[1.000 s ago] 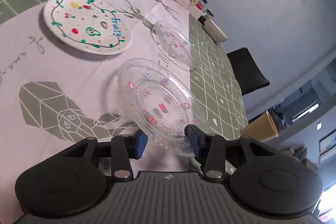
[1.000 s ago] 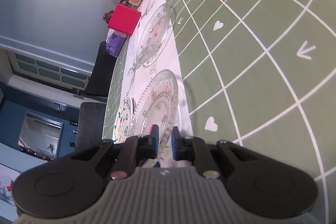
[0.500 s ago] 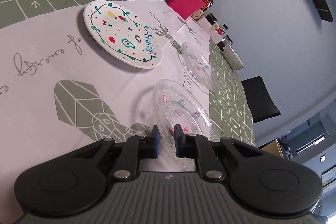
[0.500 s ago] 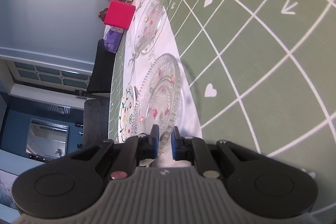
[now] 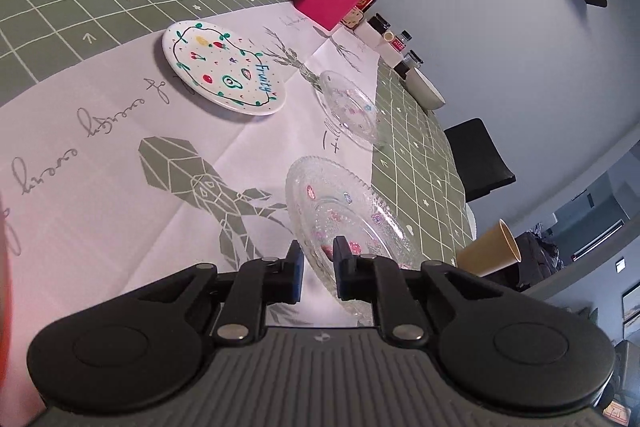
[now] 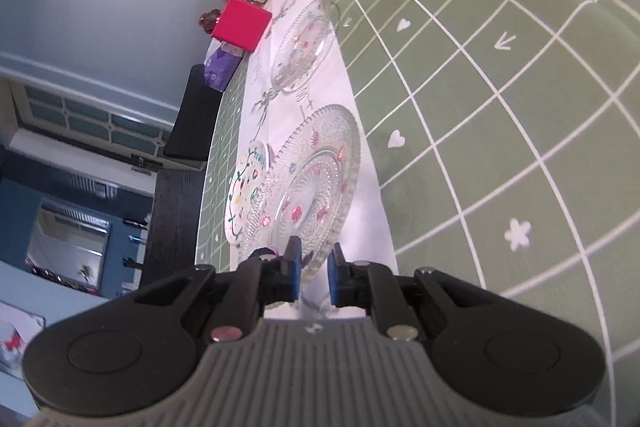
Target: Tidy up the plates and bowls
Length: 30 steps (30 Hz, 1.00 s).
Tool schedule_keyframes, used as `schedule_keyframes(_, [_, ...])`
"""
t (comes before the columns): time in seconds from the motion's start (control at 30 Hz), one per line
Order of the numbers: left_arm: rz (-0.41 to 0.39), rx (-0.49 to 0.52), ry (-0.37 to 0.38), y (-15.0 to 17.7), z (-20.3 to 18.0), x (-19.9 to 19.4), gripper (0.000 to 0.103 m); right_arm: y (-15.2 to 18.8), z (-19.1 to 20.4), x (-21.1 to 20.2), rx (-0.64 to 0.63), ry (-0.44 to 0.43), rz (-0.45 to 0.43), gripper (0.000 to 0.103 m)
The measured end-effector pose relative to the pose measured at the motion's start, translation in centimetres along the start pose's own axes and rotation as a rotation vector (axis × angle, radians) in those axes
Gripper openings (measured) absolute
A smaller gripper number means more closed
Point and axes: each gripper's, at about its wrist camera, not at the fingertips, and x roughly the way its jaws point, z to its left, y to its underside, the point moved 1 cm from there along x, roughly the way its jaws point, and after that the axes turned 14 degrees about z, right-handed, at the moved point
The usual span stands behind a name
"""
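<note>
Pinching opposite rim edges, the left gripper (image 5: 318,267) and right gripper (image 6: 313,269) both clamp the clear beaded glass plate with coloured flowers (image 5: 340,215), tilted just ahead of their fingers. Uneven pulls could twist slick glass free onto the white printed cloth (image 5: 100,163).

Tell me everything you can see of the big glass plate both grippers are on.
The big glass plate is clear pressed glass with a beaded, scalloped rim and small pink, purple and yellow flowers. It appears tilted, its far part over the white cloth. The left gripper and right gripper each straddle its near rim with narrow jaws. Whether the pads actually pinch the glass is unclear. It looks intact and empty.
</note>
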Motion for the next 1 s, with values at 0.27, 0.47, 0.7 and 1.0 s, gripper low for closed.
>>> schedule_keyframes(0.27, [0.03, 0.127, 0.015, 3.6, -0.4, -4.8, 0.019, 5.8, 0.4, -3.6, 0.008, -0.031, -0.018, 0.012])
schedule_keyframes(0.47, [0.053, 0.195, -0.017, 7.0, 0.4, -7.7, 0.02, 10.8, -0.4, -5.2, 0.038, -0.039, -0.017, 0.012])
schedule_keyframes(0.7, [0.138, 0.188, 0.006, 8.9, 3.3, -8.1, 0.02, 16.4, -2.8, -4.6, 0.132, -0.075, -0.063, 0.013])
schedule_keyframes(1.0, [0.155, 0.213, -0.023, 9.6, 3.8, -7.7, 0.02, 16.8, -3.6, -4.2, 0.139, -0.06, -0.042, 0.013])
